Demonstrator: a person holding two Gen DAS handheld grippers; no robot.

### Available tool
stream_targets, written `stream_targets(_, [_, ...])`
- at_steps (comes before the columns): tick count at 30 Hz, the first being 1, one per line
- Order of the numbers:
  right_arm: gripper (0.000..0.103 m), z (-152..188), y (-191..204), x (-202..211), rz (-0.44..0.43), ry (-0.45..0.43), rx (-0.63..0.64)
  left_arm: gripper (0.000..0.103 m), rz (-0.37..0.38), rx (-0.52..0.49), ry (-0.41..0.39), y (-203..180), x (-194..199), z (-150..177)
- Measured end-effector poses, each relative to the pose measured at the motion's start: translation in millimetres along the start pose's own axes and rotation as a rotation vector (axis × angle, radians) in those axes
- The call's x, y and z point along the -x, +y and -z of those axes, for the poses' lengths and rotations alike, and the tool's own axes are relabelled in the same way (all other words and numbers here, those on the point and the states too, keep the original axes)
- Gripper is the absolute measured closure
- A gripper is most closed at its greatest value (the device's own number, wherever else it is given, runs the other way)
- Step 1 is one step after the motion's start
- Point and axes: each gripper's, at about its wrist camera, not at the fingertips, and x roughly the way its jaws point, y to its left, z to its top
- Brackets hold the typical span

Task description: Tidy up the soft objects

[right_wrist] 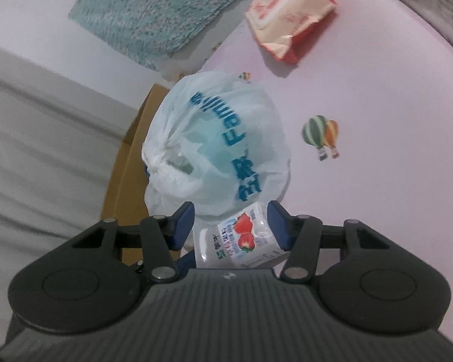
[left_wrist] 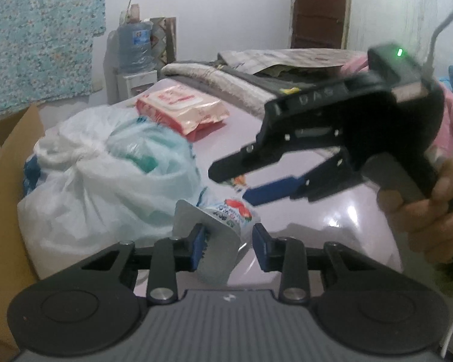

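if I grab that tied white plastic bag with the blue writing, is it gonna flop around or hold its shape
The white plastic bag would probably sag and shift: its thin film is wrinkled and bulges loosely around what's inside. The knotted top looks like the firmest place to grip. It may be slippery elsewhere, since the film is smooth. A bottle-like shape shows faintly through it, so the contents could slide.

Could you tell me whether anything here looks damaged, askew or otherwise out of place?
The strawberry pouch looks crumpled: its silver end is folded against the left gripper's pad. The white plastic bag lies slumped on the pink sheet. Nothing appears spilled.
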Motion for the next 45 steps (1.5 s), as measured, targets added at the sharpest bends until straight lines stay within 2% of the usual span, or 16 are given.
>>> stream_targets(7, [0.051,0,-33,9,-0.018,-0.008,-0.120,0.064,0.033,-0.084,-0.021,-27,-12,-18])
stream_targets(12, [0.051,-2,-40,27,-0.001,-0.066,-0.121,0.056,0.048,-0.112,-0.027,-38,-22,-22])
stream_targets(15, [0.051,-2,-43,39,-0.032,-0.100,-0.129,0.050,0.070,-0.109,-0.015,-40,-25,-24])
stream_targets(17, [0.051,-4,-43,48,-0.033,-0.118,-0.120,0.041,0.063,-0.111,-0.021,-40,-22,-22])
stream_targets(22, [0.050,-3,-42,63,-0.056,-0.158,-0.104,0.032,0.028,-0.090,-0.041,-33,-8,-20])
stream_targets(25, [0.049,-1,-41,66,-0.056,-0.166,-0.090,0.030,-0.002,-0.077,-0.014,-27,-11,-17])
stream_targets(29, [0.048,-2,-38,61,-0.037,-0.166,-0.071,0.029,-0.031,-0.082,0.057,-24,-30,-16])
stream_targets(36, [0.048,-6,-29,43,-0.023,-0.140,-0.034,0.032,-0.048,-0.068,0.065,-23,-55,-19])
stream_targets(38, [0.048,-7,-25,37,-0.017,-0.134,-0.015,0.037,-0.052,-0.056,0.061,-21,-57,-20])
stream_targets(41, [0.052,-10,-18,28,-0.008,-0.122,0.019,0.041,-0.057,-0.040,0.059,-19,-62,-22])
stream_targets(43, [0.063,-11,-15,23,0.001,-0.113,0.039,0.043,-0.057,-0.027,0.055,-17,-65,-23])
stream_targets(45, [0.068,-10,-12,19,0.011,-0.106,0.052,0.048,-0.048,-0.008,0.050,-16,-66,-24])
